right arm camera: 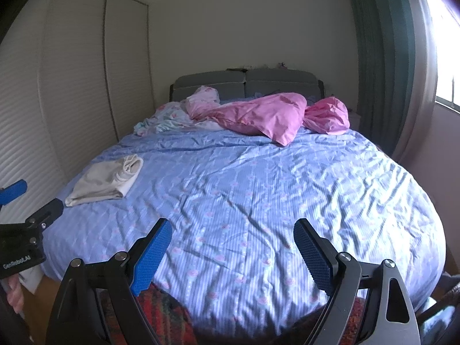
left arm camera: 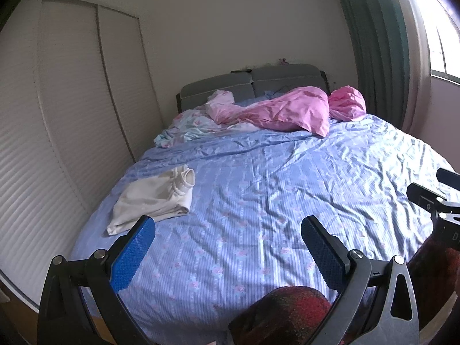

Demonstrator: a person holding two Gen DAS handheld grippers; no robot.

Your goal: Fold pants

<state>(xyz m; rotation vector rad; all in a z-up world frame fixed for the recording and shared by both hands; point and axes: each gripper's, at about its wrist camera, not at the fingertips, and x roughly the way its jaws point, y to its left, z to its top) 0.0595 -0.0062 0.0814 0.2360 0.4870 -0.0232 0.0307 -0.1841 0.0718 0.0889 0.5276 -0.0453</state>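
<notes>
Both your grippers hang over the foot of the bed (left arm camera: 258, 172) with fingers spread wide and nothing between them: the left gripper (left arm camera: 227, 233) and the right gripper (right arm camera: 233, 235). The cream pants (left arm camera: 155, 198) lie bunched and partly doubled over near the bed's left edge, well apart from the right gripper and just ahead of your left fingers. Grab that heap blindly and you may pinch several layers at once, so it lifts as a lump. You could also catch the blue striped sheet (right arm camera: 258, 187) beneath, or drag the pants off the edge.
</notes>
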